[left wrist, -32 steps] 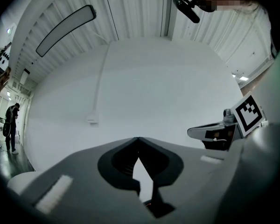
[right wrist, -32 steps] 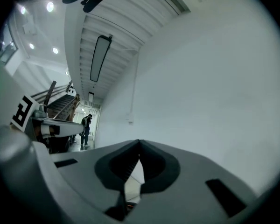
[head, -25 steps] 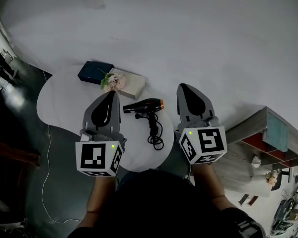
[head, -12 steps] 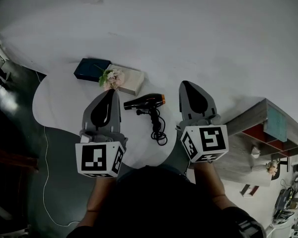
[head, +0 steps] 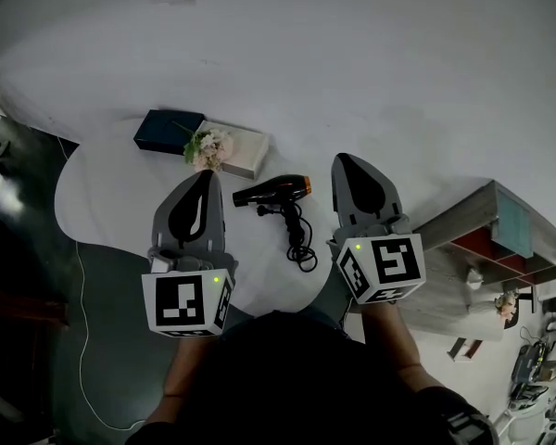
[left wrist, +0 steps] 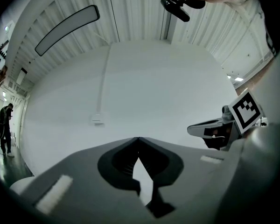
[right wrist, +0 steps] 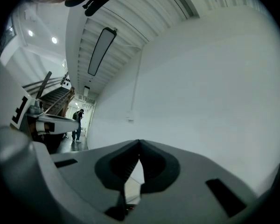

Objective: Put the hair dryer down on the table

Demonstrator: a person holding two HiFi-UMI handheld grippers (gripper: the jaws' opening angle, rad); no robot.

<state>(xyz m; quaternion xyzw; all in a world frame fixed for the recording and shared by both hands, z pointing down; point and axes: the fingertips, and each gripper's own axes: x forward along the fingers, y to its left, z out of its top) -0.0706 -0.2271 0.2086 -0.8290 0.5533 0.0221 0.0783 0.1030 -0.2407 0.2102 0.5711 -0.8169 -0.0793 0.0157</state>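
Both grippers held level, jaws shut on nothing.
The grey left gripper point(head: 206, 176) and grey right gripper point(head: 343, 161) are held parallel at mid-frame; between them, the black orange-ringed hair dryer point(head: 271, 191) is seen lying on the white rounded table point(head: 111, 193).

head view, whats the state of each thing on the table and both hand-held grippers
hair dryer: lying on its side on the table, not held
cord: loosely looped, unplugged end not visible
left hand-held gripper: shut, empty
right hand-held gripper: shut, empty
blue box: closed, flat
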